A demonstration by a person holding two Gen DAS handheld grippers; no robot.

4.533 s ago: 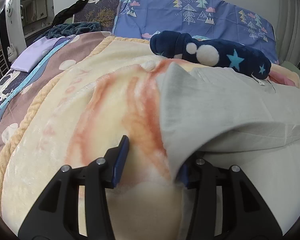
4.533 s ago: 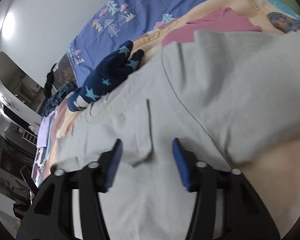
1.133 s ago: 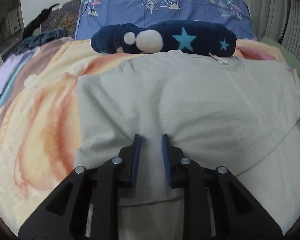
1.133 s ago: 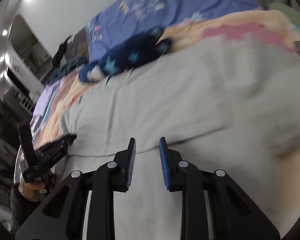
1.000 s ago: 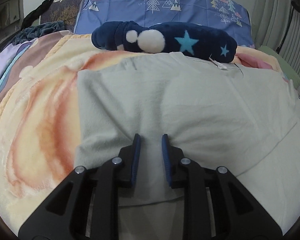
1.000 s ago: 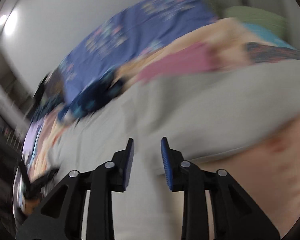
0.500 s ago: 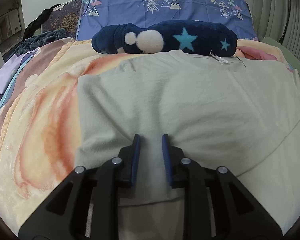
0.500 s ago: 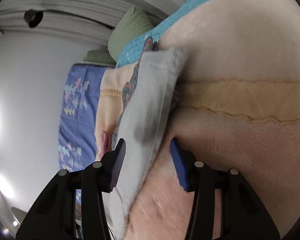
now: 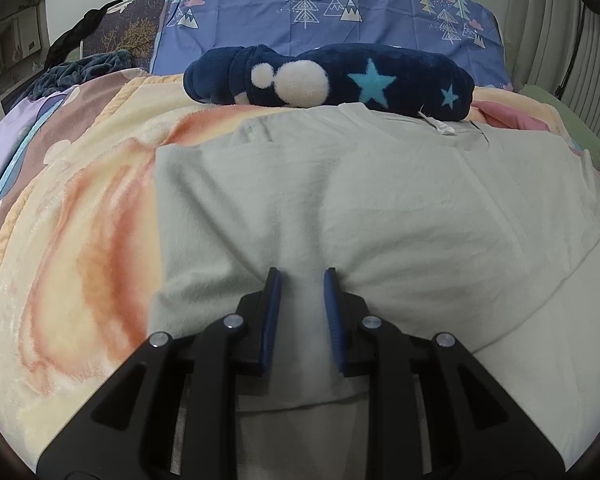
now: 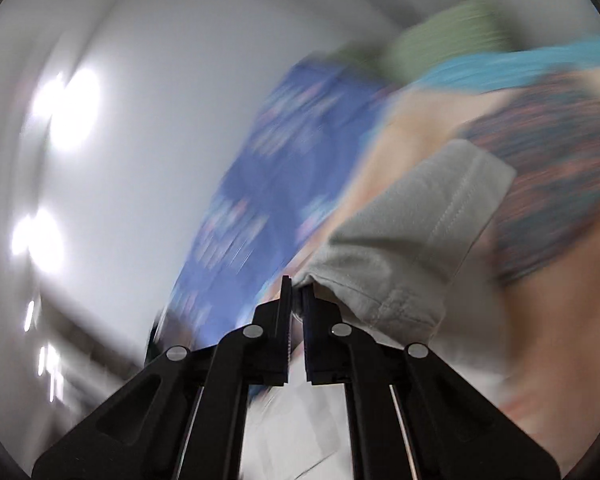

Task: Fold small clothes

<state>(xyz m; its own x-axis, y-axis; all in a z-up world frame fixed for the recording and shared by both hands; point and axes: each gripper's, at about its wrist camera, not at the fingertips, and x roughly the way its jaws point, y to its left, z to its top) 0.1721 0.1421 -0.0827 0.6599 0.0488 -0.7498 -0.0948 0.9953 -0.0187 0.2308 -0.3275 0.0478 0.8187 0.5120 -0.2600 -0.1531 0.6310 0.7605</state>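
Left tool [image 9: 299,280] has its blue-padded jaws set a little apart with a raised ridge of the pale grey-green fleece garment [image 9: 360,200] bunched between them, so it looks pinched onto that fold near the garment's near hem. The garment lies spread flat on the fluffy cream and orange blanket [image 9: 80,240] covering the bed; its left edge is straight, with lots of bare blanket open to the left. At the far edge, the one navy plush toy with light blue stars [image 9: 332,80] touches the collar, and behind that sits one purple pillow with a tree print [image 9: 340,12].

Right tool [image 10: 295,286] has its jaws nearly together, clamped on a corner of the same garment's stitched sleeve cuff [image 10: 420,240], which is lifted off the blanket [image 10: 500,340]. That view is really smeared, so the background is mostly blur. One garment, two tools.
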